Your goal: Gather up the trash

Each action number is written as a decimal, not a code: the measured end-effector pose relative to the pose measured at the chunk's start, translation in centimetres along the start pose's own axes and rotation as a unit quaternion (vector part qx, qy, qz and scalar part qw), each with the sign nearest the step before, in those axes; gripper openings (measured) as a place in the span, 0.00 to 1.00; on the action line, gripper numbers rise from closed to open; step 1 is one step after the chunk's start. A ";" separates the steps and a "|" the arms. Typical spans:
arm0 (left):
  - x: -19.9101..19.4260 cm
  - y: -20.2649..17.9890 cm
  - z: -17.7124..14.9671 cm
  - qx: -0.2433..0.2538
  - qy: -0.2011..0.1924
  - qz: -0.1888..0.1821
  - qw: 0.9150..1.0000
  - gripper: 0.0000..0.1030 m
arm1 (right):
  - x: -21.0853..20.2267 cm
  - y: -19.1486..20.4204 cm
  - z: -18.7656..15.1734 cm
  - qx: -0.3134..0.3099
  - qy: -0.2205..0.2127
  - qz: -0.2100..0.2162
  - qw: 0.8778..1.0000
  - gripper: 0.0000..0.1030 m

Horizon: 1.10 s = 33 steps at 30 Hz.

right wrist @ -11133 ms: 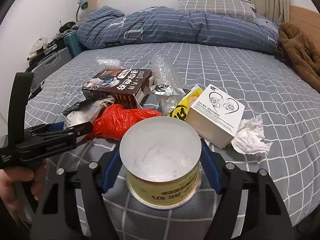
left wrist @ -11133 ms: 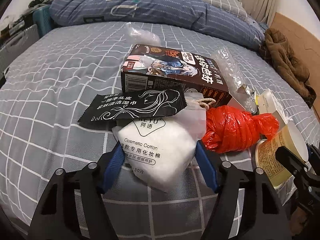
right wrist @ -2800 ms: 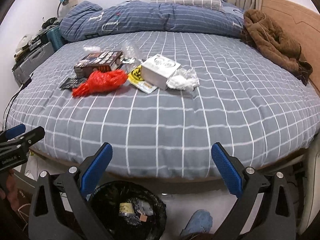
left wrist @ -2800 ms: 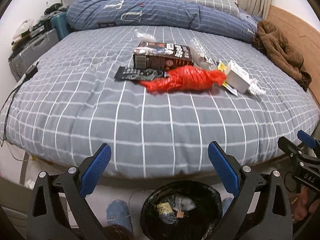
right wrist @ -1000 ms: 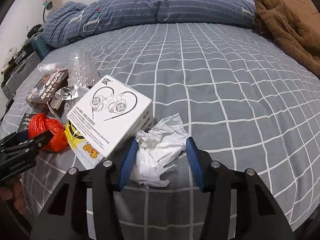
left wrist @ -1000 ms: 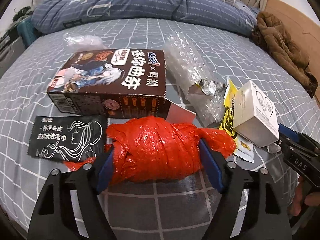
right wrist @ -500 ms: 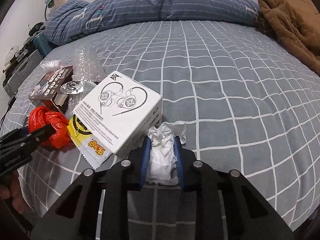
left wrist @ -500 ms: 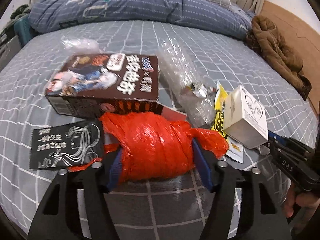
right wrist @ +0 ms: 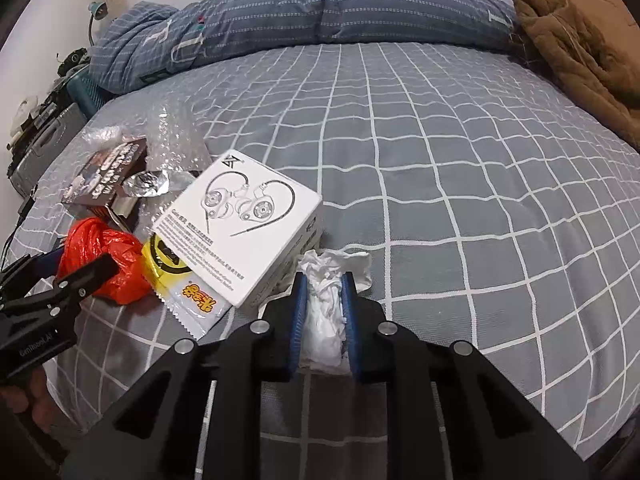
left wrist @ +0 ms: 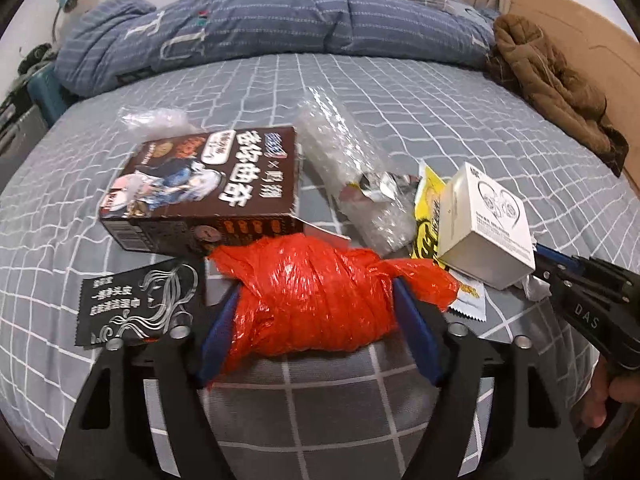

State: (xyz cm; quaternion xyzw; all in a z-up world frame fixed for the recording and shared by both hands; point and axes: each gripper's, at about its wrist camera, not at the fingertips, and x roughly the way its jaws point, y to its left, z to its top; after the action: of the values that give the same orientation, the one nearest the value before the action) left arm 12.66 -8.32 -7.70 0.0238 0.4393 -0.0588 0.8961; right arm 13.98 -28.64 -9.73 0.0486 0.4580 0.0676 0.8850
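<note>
Closing my left tongs (left wrist: 316,320) around the red bag (left wrist: 316,300) on the bed (left wrist: 440,120); right tongs (right wrist: 323,304), also closing, pinch the white tissue (right wrist: 326,312).

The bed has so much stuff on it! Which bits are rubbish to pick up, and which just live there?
Rubbish to collect:
red plastic bag
crumpled tissue
brown snack box
white earphone box
yellow wrapper
bubble wrap
black wipe packet

Just lying about:
blue duvet
brown coat

Left gripper (left wrist: 316,320) jaws closing on red bag (left wrist: 320,296), brown box (left wrist: 208,184) behind
</note>
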 end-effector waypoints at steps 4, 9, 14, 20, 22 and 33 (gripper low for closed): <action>0.4 -0.2 -0.1 0.005 0.006 -0.004 1.000 0.48 | 0.4 -0.2 0.0 0.006 0.006 0.002 1.000 0.11; 0.1 -0.3 -0.1 0.003 0.008 -0.005 1.000 0.42 | 0.3 -0.4 0.0 0.011 0.005 0.008 1.000 0.07; -1.5 -0.1 0.1 -0.009 -0.007 -0.019 1.000 0.42 | -1.0 -0.2 0.2 0.010 -0.008 0.009 1.000 0.07; -3.3 0.4 0.0 -0.022 -0.015 -0.032 0.999 0.42 | -2.5 0.0 0.3 0.011 -0.021 0.010 1.000 0.07; -3.9 0.6 0.0 -0.025 -0.016 -0.034 0.999 0.42 | -3.0 0.2 0.3 0.010 -0.025 0.011 1.000 0.07; -7.4 0.3 -1.2 -0.028 -0.026 -0.043 0.998 0.42 | -6.2 1.4 -0.1 0.006 -0.039 0.010 0.999 0.07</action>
State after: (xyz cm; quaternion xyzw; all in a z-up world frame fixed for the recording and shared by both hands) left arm 7.25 -7.32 -2.59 -0.0218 0.4180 -0.0857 0.9042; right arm 10.22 -28.29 -4.62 0.0616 0.4228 0.0720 0.9013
